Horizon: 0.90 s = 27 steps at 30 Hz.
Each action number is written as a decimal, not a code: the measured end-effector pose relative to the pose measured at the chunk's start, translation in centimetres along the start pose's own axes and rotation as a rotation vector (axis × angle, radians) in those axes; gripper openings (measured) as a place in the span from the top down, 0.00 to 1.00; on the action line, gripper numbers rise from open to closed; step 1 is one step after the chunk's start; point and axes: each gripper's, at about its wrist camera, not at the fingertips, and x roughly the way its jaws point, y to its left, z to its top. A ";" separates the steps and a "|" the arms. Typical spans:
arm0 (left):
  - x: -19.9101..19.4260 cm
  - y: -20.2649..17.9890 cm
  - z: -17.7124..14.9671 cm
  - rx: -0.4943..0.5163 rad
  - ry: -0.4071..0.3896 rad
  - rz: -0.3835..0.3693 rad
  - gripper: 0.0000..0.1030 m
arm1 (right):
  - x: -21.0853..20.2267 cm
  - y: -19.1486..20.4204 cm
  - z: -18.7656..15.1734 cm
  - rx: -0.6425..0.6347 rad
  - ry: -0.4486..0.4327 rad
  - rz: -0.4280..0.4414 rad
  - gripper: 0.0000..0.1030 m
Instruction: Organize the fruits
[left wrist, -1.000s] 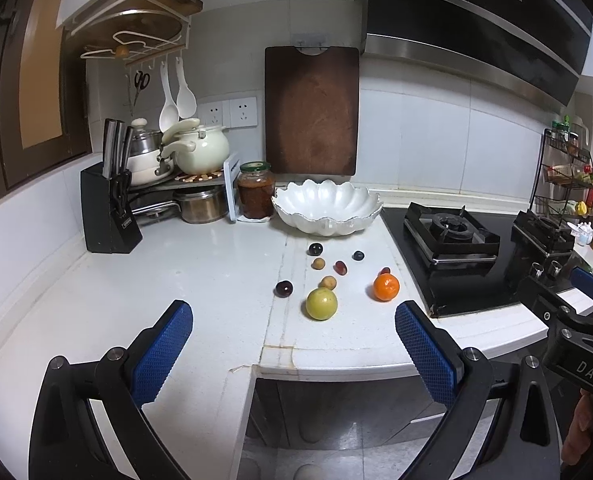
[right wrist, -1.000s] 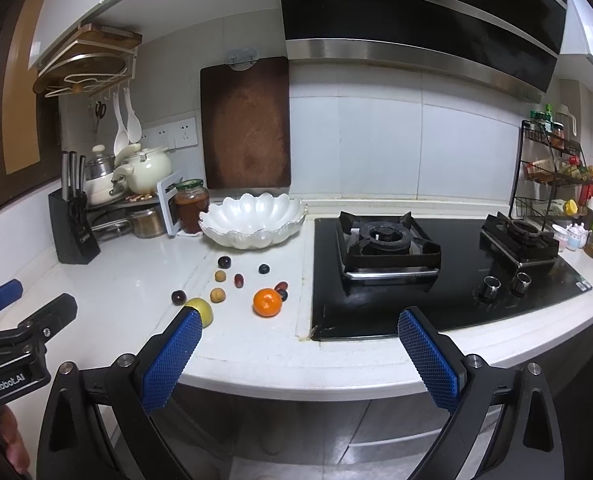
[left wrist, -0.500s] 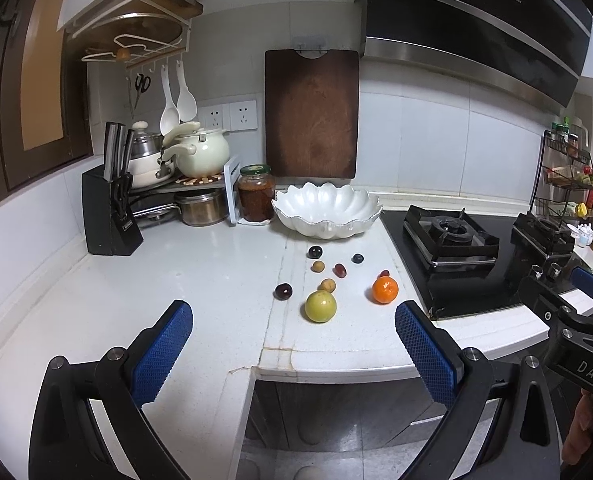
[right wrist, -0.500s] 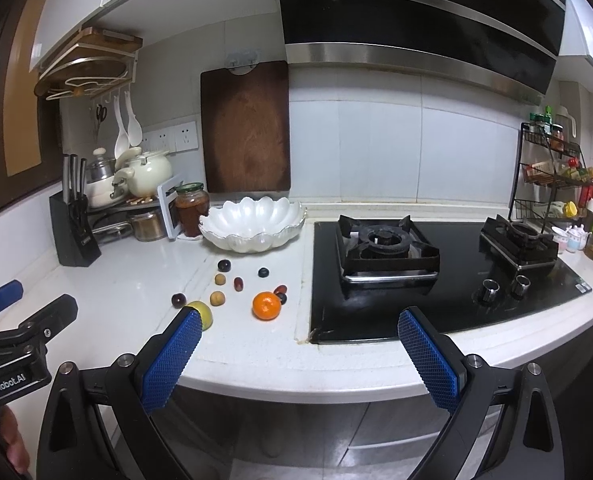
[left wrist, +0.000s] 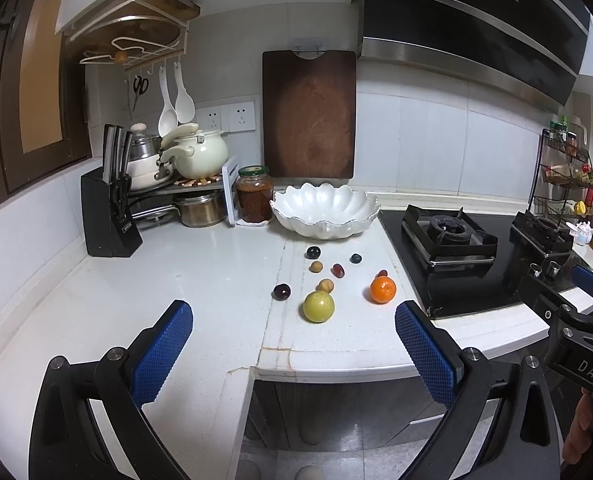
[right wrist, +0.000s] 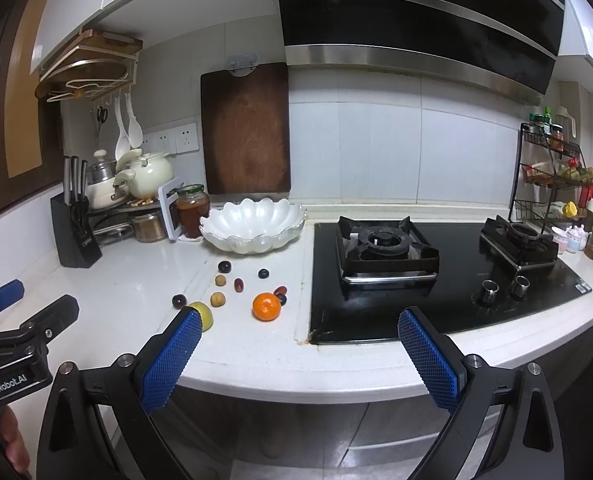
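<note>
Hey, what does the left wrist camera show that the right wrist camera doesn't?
Only the left wrist view shows the whole yellow-green fruit; in the right view a blue finger pad covers part of it. Only the right wrist view shows both stove knobs clearly and a dark fruit behind the orange. Both show the empty white bowl, the cutting board, and open jaws on each gripper.

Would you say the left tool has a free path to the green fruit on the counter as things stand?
Probably yes. The left tool is open and empty, and the green fruit sits ahead between its fingers' line with bare counter before it; only a small brown fruit lies close behind.
</note>
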 end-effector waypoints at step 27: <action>0.6 -0.6 -0.2 -0.009 0.015 0.000 0.00 | 0.5 -0.6 -0.3 0.007 0.020 0.004 0.03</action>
